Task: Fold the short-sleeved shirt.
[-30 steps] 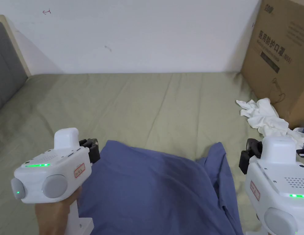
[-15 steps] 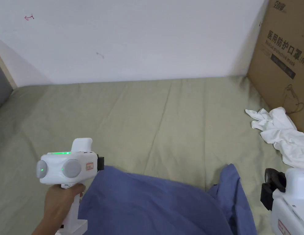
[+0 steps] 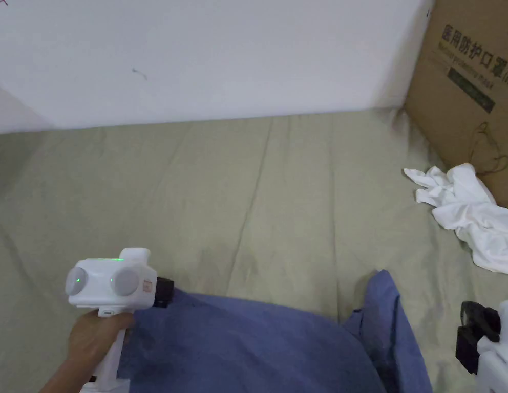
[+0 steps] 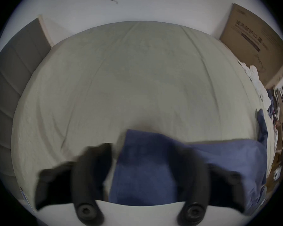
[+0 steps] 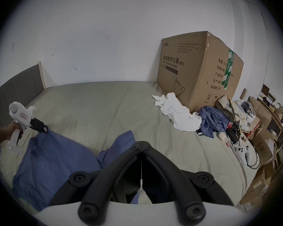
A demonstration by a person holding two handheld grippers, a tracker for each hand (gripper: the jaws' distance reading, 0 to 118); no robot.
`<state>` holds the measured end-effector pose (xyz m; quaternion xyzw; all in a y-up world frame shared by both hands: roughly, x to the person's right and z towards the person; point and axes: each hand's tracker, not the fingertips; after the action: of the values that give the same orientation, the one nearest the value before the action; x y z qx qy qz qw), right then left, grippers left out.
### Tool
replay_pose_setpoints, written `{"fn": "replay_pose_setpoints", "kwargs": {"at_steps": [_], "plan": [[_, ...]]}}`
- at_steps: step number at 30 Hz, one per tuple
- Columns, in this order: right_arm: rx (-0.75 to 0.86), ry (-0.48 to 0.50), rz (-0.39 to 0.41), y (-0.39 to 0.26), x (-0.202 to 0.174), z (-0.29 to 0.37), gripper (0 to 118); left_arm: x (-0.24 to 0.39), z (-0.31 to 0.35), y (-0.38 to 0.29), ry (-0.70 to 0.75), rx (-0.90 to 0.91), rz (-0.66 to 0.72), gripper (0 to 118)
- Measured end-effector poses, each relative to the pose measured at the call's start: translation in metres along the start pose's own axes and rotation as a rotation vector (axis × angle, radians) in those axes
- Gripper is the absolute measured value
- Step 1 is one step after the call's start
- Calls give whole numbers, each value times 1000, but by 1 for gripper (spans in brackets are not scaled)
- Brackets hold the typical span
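Head view: blue shirt [image 3: 258, 348] lies on the bed [image 3: 248, 204] at 6 o'clock, one corner at the left claw [image 3: 166, 292].
Left claw's jaws stand apart in its own view with the shirt corner between them, so no firm grip shows. Right claw [image 5: 141, 144] is closed on nothing, the loose sleeve [image 3: 383, 302] lying toward its 10 o'clock; it looks the nearer one for that side.
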<state>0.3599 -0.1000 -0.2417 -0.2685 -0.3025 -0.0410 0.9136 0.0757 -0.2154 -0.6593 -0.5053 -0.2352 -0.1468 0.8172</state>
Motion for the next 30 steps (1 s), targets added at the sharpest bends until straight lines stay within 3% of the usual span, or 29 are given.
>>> {"fn": "replay_pose_setpoints", "kwargs": {"at_steps": [2, 3, 5, 8, 10, 13, 14, 19, 21, 23, 25, 27, 29, 30], "plan": [[-14, -4, -2, 0, 2, -3, 2, 8, -7, -1, -22, -50, -32, 35], [-21, -3, -6, 0, 3, -4, 2, 12, -3, -4, 14, -9, -47, 33], [-39, 4, -28, 0, 6, -8, 2, 14, 3, -5, -7, 12, -55, 8], [-117, 29, -58, 0, 10, -28, 6, 11, 25, -11, -34, 105, -32, 8], [-193, 56, -76, -1, 11, -46, 24, 9, 45, -16, -58, 157, -4, 7], [-318, 83, -86, -9, 9, -83, 101, 6, 84, -27, -107, 231, 22, 7], [-363, 92, -88, -11, 7, -95, 112, 5, 93, -30, -114, 243, 26, 7], [-514, 76, -27, -30, -5, -148, 110, 1, 128, -43, -127, 296, 24, 7], [-555, 80, -15, -39, -10, -158, 92, -1, 135, -46, -138, 301, 26, 7], [-574, 57, -13, -44, -14, -162, 56, -1, 140, -48, -141, 307, 28, 7], [-594, 93, 1, -51, -19, -162, 41, -2, 143, -51, -144, 308, 32, 8], [-581, 76, 6, -53, -24, -158, 36, -5, 140, -52, -141, 307, 36, 7], [-535, 68, 32, -51, -27, -146, 10, -7, 142, -56, -139, 306, 47, 7], [-522, 77, 30, -48, -26, -139, 9, -8, 144, -58, -140, 307, 53, 7]]}}
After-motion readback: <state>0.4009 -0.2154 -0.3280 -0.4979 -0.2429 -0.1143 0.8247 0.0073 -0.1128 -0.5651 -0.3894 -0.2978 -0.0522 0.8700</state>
